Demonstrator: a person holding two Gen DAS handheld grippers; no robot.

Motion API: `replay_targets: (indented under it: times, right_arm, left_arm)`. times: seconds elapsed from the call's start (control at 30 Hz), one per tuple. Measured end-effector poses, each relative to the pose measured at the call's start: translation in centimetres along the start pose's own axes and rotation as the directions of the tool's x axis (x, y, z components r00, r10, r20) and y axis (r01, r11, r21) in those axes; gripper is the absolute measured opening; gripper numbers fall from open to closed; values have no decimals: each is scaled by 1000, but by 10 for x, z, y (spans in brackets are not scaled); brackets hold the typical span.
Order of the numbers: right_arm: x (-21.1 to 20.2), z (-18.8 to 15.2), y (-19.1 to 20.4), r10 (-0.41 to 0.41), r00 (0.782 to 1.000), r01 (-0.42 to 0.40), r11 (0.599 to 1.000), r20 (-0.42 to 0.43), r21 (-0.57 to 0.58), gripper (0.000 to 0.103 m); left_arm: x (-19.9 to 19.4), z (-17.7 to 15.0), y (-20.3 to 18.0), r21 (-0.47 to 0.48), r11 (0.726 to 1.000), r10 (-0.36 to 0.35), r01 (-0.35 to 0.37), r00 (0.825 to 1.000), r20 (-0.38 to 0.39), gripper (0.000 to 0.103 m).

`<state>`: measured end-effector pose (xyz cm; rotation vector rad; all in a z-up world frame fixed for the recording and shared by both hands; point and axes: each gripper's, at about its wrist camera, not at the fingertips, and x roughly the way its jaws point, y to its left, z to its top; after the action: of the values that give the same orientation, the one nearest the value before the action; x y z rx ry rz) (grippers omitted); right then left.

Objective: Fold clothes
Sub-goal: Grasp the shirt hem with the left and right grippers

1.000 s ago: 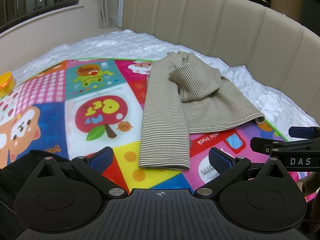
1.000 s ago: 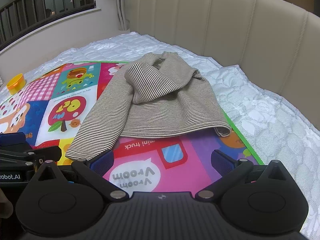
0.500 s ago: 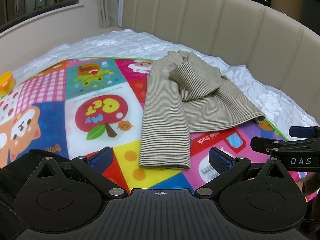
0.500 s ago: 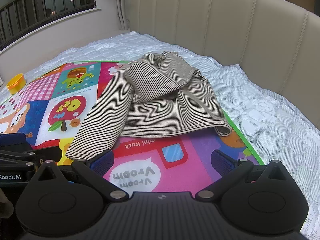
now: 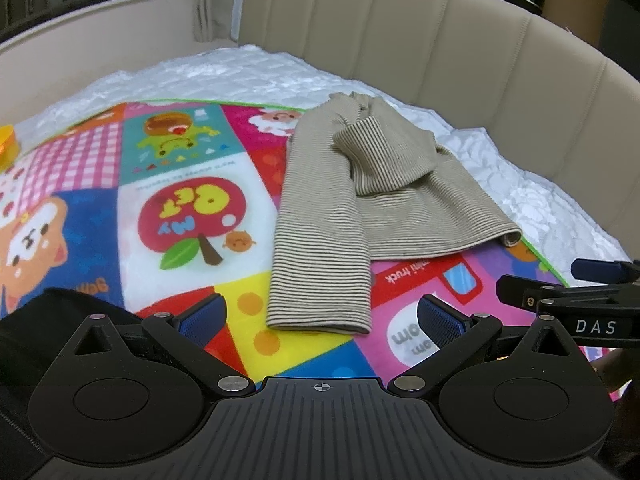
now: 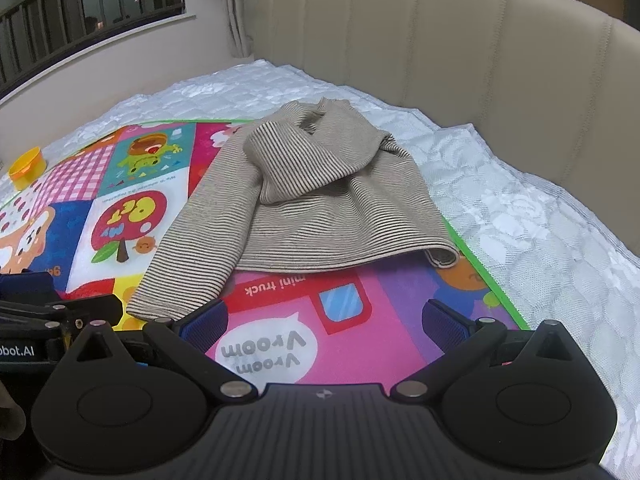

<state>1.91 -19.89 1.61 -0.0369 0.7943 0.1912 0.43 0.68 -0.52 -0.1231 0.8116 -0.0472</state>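
Observation:
A beige striped long-sleeve top (image 5: pixel 360 208) lies partly folded on a colourful play mat (image 5: pixel 180 220). One sleeve is laid across its chest and the other sleeve runs down towards me, its cuff (image 5: pixel 320 320) just ahead of my left gripper (image 5: pixel 320 320). The left gripper is open and empty, its blue pads either side of the cuff but short of it. In the right wrist view the top (image 6: pixel 320 216) lies ahead; my right gripper (image 6: pixel 324 320) is open and empty above the mat (image 6: pixel 280 340), near the hem.
The mat lies on a white quilted mattress (image 6: pixel 540 240) with a beige padded headboard (image 6: pixel 440 60) behind. A yellow cup (image 6: pixel 28 168) stands at the mat's far left. A black bag (image 5: pixel 48 320) lies by my left gripper. The right gripper (image 5: pixel 580 304) shows at the left view's right edge.
Both grippers have edged slightly forward towards the top. The top has not moved and both grippers stay open.

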Motion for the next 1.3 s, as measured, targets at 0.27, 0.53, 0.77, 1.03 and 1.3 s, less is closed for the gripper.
replay_targets:
  times: [0.27, 0.53, 0.77, 1.03, 1.3]
  right_arm:
    - [-8, 7, -13, 20, 992, -24, 999, 122, 35, 103]
    - [28, 42, -32, 115, 993, -115, 993, 12, 13, 103]
    - [98, 67, -41, 163, 982, -164, 987, -97, 3, 103]
    - [180, 85, -51, 109, 991, -106, 993, -82, 42, 103]
    - [212, 77, -44, 100, 991, -97, 994, -92, 44, 103]
  left_arm:
    - [12, 31, -2, 39, 998, -57, 56, 998, 16, 103]
    - [72, 90, 7, 126, 984, -120, 125, 992, -47, 103]
    - [163, 121, 22, 124, 975, -168, 186, 975, -146, 103]
    - [221, 126, 42, -14, 973, -226, 232, 927, -298, 75]
    - [196, 127, 37, 94, 970, -196, 225, 948, -249, 10]
